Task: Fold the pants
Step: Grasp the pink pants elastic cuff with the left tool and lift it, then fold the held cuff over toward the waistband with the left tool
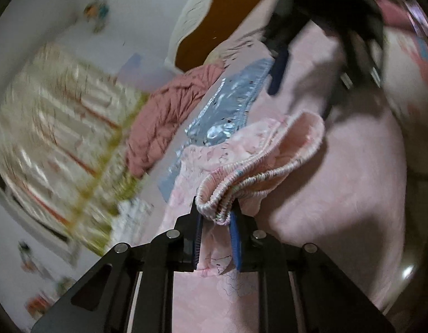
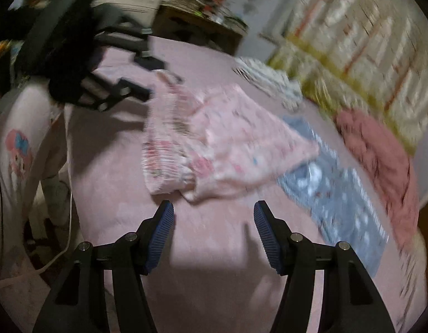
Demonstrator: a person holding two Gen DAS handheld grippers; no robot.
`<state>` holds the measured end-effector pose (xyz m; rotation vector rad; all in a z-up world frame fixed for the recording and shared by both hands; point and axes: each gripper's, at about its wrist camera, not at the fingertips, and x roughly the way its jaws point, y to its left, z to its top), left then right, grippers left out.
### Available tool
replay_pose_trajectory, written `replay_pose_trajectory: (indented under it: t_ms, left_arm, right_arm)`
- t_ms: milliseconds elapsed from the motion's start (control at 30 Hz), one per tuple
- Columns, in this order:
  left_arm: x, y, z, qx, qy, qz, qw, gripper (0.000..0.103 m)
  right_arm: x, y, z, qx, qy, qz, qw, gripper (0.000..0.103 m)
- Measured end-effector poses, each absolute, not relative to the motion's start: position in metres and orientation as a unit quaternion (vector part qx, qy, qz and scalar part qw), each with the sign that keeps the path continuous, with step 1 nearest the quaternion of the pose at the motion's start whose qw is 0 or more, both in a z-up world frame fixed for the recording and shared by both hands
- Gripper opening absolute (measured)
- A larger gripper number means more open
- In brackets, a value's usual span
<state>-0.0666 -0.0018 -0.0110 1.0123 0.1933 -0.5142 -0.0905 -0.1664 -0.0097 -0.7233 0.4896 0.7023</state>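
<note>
The pink printed pants [image 1: 269,144] lie on the pink bed cover [image 1: 338,194], their gathered elastic waistband lifted at one end. My left gripper [image 1: 215,216] is shut on that waistband, the fabric bunched between its blue pads. In the right wrist view the pants [image 2: 227,138] spread across the middle, and the left gripper [image 2: 151,76] holds their far upper-left corner. My right gripper [image 2: 214,222] is open and empty, just short of the pants' near edge. From the left wrist view the right gripper [image 1: 316,66] shows at the top, blurred.
A blue-grey patterned garment [image 2: 333,188] lies right of the pants, partly under them. A dusty-rose knit [image 2: 380,152] lies beyond it, and a white striped garment [image 2: 272,80] further back. A yellow-edged quilt [image 2: 352,55] borders the bed. A person's pink clothing [image 2: 19,149] is at left.
</note>
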Motion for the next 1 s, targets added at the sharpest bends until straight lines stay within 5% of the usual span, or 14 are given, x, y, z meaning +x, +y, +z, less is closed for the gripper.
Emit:
replay_pose_trajectory:
  t_ms: [433, 567, 800, 1000]
  left_arm:
    - [-0.042, 0.012, 0.008, 0.406, 0.142, -0.252, 0.867, 0.017]
    - [-0.040, 0.014, 0.008, 0.392, 0.149, -0.250, 0.873, 0.017]
    - [-0.011, 0.015, 0.012, 0.340, 0.205, -0.254, 0.882, 0.017]
    - [0.029, 0.015, 0.015, 0.283, 0.261, -0.254, 0.887, 0.017]
  right_arm:
    - [-0.084, -0.110, -0.030, -0.457, 0.110, 0.289, 0.834, 0.061]
    - [-0.074, -0.105, -0.032, -0.449, 0.129, 0.299, 0.832, 0.034]
    - [-0.026, -0.129, -0.006, -0.292, 0.215, 0.373, 0.854, 0.017]
    - [0.054, -0.159, 0.003, -0.106, 0.345, 0.422, 0.832, 0.017]
